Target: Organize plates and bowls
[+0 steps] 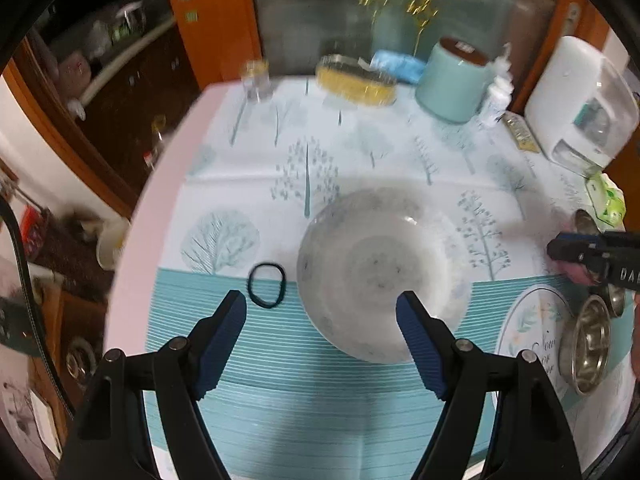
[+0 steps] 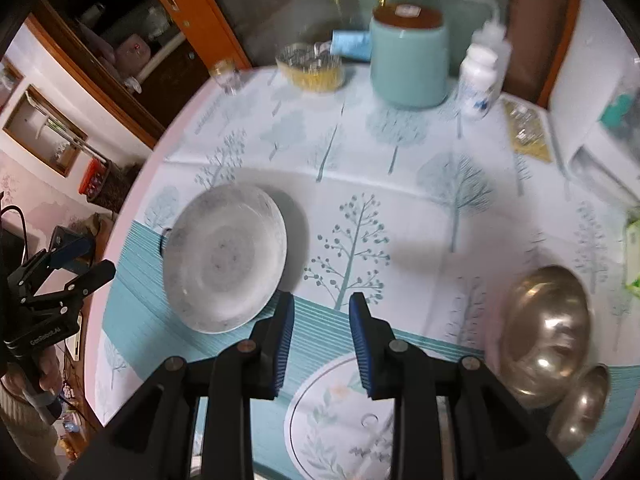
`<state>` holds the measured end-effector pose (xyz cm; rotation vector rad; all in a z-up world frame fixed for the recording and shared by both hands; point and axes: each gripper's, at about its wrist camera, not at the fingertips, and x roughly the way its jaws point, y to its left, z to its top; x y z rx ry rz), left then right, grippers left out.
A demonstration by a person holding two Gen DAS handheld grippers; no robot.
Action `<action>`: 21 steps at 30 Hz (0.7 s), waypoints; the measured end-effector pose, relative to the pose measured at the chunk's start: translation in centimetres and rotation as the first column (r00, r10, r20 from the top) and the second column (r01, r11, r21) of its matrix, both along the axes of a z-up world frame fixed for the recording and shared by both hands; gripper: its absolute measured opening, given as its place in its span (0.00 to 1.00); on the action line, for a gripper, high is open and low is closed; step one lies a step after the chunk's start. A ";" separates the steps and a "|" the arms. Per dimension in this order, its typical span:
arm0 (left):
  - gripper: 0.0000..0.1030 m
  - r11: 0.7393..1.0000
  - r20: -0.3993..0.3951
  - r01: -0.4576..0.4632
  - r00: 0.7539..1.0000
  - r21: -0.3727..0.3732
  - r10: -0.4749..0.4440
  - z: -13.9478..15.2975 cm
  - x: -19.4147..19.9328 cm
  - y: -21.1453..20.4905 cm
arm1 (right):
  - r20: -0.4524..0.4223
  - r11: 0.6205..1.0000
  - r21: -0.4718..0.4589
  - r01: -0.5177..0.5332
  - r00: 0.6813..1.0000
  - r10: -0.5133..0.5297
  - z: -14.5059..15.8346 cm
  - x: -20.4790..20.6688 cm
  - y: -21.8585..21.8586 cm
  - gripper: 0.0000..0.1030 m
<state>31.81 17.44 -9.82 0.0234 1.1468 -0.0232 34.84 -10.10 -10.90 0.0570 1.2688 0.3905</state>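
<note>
Approaching stage, by the look of it: nothing gripped yet. Next move likely called for lowering onto a rim and closing.

Left gripper point(image 1: 321, 306) stood wide, empty, above the table point(image 1: 132, 264), with the white bowl point(image 1: 380, 272) just ahead of its right finger and a black hair band point(image 1: 267, 285) beside. Right gripper point(image 2: 322, 308) stood narrow, holding nothing, between that bowl and two steel bowls point(image 2: 546, 330) at right, over a round floral plate point(image 2: 340, 420).

I'm seeing my blue ribbed pads point(image 1: 224, 344), matt; the speckled white bowl point(image 1: 380, 272) looking glazed and smooth; two metal bowls point(image 2: 546, 332) shining glossy; the printed tablecloth point(image 2: 360, 168) showing creases.
</note>
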 end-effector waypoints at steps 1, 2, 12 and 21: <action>0.74 1.000 -0.020 -0.009 1.000 -0.011 0.009 -0.9 0.5 0.2 | -0.020 1.000 0.002 -0.004 1.000 0.004 -0.9 0.4 0.4 0.28; 0.74 1.000 -0.033 -0.015 0.999 -0.019 0.014 -1.6 0.7 0.4 | -0.041 1.000 0.009 -0.010 0.999 0.010 -1.8 0.7 0.8 0.28; 0.65 0.989 -0.139 -0.094 0.987 -0.117 0.077 -6.5 3.6 1.8 | -0.115 0.997 0.070 0.025 0.993 -0.017 -6.3 2.2 3.5 0.28; 0.44 0.982 -0.199 -0.108 0.977 -0.153 0.077 -8.4 5.5 2.1 | -0.151 0.992 0.111 0.058 0.988 -0.041 -8.5 3.5 5.1 0.28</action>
